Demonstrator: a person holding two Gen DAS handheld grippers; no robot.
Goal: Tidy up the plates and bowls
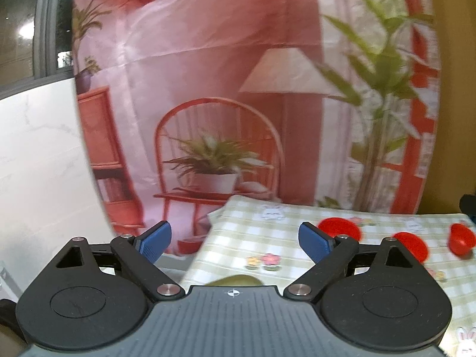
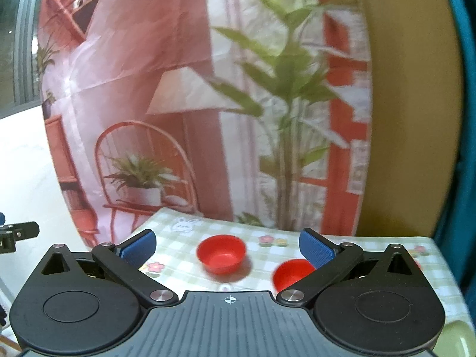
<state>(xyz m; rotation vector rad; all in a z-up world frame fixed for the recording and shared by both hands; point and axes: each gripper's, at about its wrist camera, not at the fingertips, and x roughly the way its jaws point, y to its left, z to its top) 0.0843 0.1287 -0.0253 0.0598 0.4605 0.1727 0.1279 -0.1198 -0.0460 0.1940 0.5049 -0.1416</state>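
Observation:
In the left wrist view my left gripper (image 1: 235, 242) is open and empty above the near left part of a checked tablecloth (image 1: 285, 247). Three red bowls stand at the right: one (image 1: 339, 228), a second (image 1: 412, 245) and a third (image 1: 461, 241). A green dish (image 1: 235, 281) peeks out just under the gripper body. In the right wrist view my right gripper (image 2: 227, 250) is open and empty, with a red bowl (image 2: 221, 254) on the cloth between and beyond its fingers. A second red bowl (image 2: 293, 273) sits partly behind the right finger. A green dish (image 2: 456, 339) shows at the bottom right.
A printed backdrop (image 1: 238, 89) with a chair and plants hangs right behind the table. A white wall (image 1: 38, 163) is at the left. The table's left edge (image 1: 199, 255) lies under my left gripper. Part of the other gripper (image 2: 17, 235) shows at the left of the right wrist view.

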